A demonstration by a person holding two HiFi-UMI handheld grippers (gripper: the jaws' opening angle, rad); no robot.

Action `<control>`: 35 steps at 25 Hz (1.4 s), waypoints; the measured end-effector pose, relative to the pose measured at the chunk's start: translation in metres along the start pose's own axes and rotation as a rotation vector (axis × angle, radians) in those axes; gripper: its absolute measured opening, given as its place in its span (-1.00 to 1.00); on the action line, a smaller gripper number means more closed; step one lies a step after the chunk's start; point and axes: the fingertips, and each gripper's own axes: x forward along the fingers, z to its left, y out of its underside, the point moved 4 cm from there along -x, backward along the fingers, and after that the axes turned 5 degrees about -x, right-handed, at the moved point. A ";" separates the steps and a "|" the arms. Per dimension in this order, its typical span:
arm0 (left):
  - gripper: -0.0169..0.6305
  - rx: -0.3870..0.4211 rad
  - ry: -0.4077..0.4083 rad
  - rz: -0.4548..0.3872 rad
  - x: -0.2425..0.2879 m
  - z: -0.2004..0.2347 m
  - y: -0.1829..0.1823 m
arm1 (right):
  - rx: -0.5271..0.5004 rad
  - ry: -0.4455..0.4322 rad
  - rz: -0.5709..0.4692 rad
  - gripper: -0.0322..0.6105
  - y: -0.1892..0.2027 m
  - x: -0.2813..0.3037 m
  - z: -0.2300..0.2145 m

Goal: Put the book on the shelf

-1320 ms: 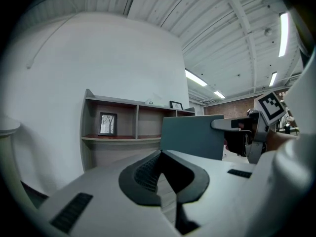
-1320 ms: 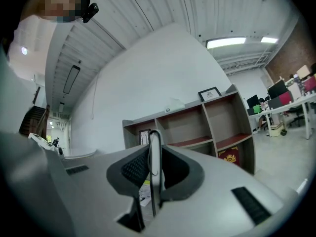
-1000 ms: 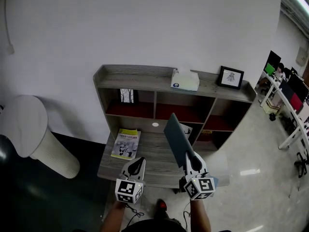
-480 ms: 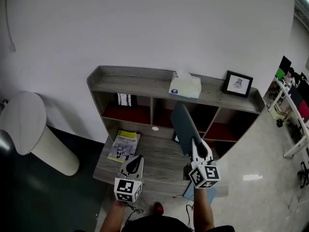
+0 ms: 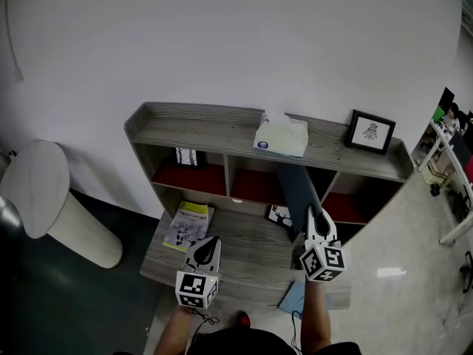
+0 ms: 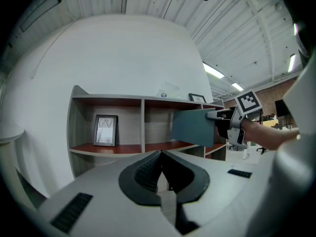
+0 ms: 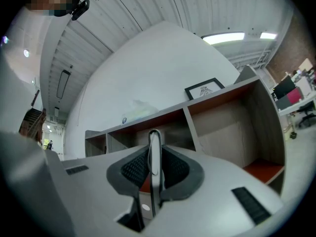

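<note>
teal book [image 5: 298,189] gripped upright by outstretched right fingers [image 5: 318,229]; left fingers [image 5: 206,251] clenched, empty.

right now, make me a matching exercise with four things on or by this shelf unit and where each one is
Things:
1 tissue box
2 yellow booklet
3 teal book
4 black-framed picture

Places:
a between the jaws of the right gripper
b right end of the top board
c left side of the lower board
d near the middle of the top board

Pairs: 1-d, 2-c, 3-a, 4-b
</note>
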 end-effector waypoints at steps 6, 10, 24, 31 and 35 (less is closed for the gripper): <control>-0.93 0.006 0.008 0.017 0.018 -0.007 0.005 | 0.033 0.010 0.013 -0.68 0.010 0.013 -0.021; -0.93 0.010 0.011 0.026 0.030 -0.010 0.006 | 0.031 0.013 0.012 -0.68 0.010 0.019 -0.032; -0.93 0.019 0.061 0.049 0.060 -0.030 0.013 | 0.069 0.023 -0.009 -0.67 0.014 0.022 -0.065; -0.93 0.016 0.062 0.057 0.062 -0.031 0.015 | 0.055 0.017 -0.017 -0.65 0.015 0.022 -0.067; -0.93 0.017 0.062 0.058 0.062 -0.031 0.015 | 0.044 0.008 -0.023 -0.59 0.016 0.020 -0.064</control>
